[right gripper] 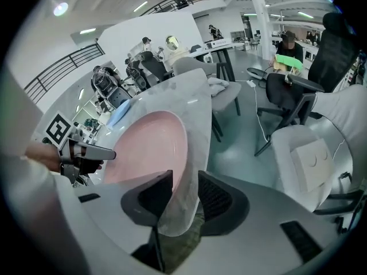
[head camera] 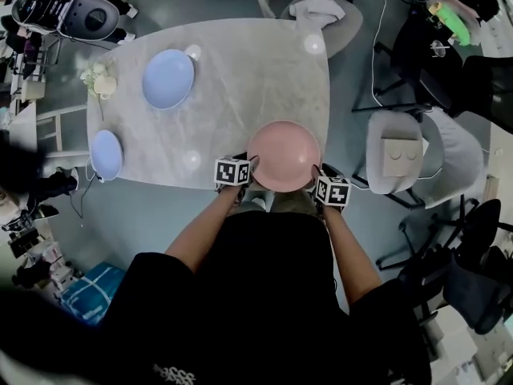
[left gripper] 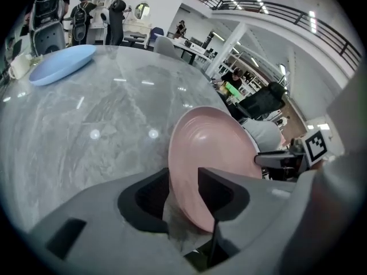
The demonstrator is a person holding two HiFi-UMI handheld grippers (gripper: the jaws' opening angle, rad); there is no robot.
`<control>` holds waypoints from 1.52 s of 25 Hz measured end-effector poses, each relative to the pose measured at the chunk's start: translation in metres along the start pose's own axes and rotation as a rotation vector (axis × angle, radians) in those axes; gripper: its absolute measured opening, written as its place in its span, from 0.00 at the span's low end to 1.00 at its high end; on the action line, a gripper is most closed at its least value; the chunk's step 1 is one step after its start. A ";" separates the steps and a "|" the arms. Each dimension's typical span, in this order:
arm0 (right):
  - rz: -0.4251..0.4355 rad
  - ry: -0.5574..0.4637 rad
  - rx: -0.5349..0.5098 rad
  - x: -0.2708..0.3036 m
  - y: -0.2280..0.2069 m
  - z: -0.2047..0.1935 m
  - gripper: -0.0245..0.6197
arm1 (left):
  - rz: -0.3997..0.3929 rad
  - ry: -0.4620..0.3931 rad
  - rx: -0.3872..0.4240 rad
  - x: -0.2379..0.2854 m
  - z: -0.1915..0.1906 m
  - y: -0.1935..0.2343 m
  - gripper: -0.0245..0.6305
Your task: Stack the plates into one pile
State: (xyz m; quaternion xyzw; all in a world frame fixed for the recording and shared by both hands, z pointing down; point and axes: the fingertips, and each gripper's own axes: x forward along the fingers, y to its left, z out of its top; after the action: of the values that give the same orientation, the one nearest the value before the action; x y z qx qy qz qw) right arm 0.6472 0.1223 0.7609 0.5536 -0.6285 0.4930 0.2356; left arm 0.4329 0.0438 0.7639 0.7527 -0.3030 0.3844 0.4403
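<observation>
1. At the table's [head camera: 240,62] 6 o'clock edge, nearest the person, the pink plate [head camera: 284,156] is seen lying flat on the marble top
2. The plate is flanked by both grippers in the head view: the left gripper [head camera: 247,167] is set at its 8 o'clock and the right gripper [head camera: 317,175] at its 4 o'clock, each pointed steeply down and inward
3. In the left gripper view the jaws are held wide apart; the plate's rim is seen in the gap between them, and nothing is clamped
4. In the right gripper view the jaws are likewise spread wide; the table's edge and the plate's rim are seen in the gap, and nothing is gripped
5. Whether any pad touches the rim cannot be told
6. A large blue plate [head camera: 168,79] is seen at the table's 10 o'clock, well apart from the pink one
7. A small blue plate [head camera: 106,154] is seen at the table's 8 o'clock, overhanging the left edge
8. The three plates are laid singly, none on another
9. A sprig of white flowers [head camera: 98,79] is seen just beside the large blue plate, at its 9 o'clock
10. A grey chair [head camera: 317,10] is pushed in at the table's 1 o'clock
</observation>
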 end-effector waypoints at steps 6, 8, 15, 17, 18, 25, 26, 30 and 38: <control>0.079 0.011 0.011 0.006 0.003 0.005 0.20 | 0.098 -0.012 -0.035 0.002 0.002 0.010 0.14; 0.083 0.007 0.003 0.006 0.003 0.007 0.14 | 0.096 -0.002 -0.028 0.002 0.000 0.010 0.11; 0.096 -0.002 0.015 -0.001 0.006 0.013 0.12 | 0.079 -0.064 -0.108 -0.013 -0.001 0.005 0.09; 0.101 -0.014 0.025 -0.005 0.008 0.016 0.11 | 0.081 -0.073 -0.090 -0.018 -0.004 0.002 0.10; 0.103 -0.018 0.025 -0.008 0.010 0.017 0.11 | 0.079 -0.075 -0.079 -0.020 -0.006 0.000 0.10; 0.117 -0.024 -0.027 -0.011 0.041 0.022 0.11 | 0.092 -0.101 -0.075 -0.048 -0.014 0.015 0.11; 0.121 -0.025 -0.023 -0.011 0.046 0.022 0.11 | 0.093 -0.105 -0.071 -0.053 -0.015 0.019 0.10; 0.127 -0.032 -0.005 -0.006 0.074 0.023 0.11 | 0.083 -0.114 -0.068 -0.069 -0.019 0.041 0.11; 0.075 -0.054 0.020 0.008 0.153 0.018 0.10 | -0.019 -0.118 -0.028 -0.108 -0.030 0.106 0.11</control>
State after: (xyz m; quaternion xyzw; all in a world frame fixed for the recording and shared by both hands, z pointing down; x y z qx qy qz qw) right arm 0.5072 0.0876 0.7059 0.5450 -0.6499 0.4927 0.1943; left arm 0.2831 0.0374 0.7281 0.7707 -0.3266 0.3307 0.4358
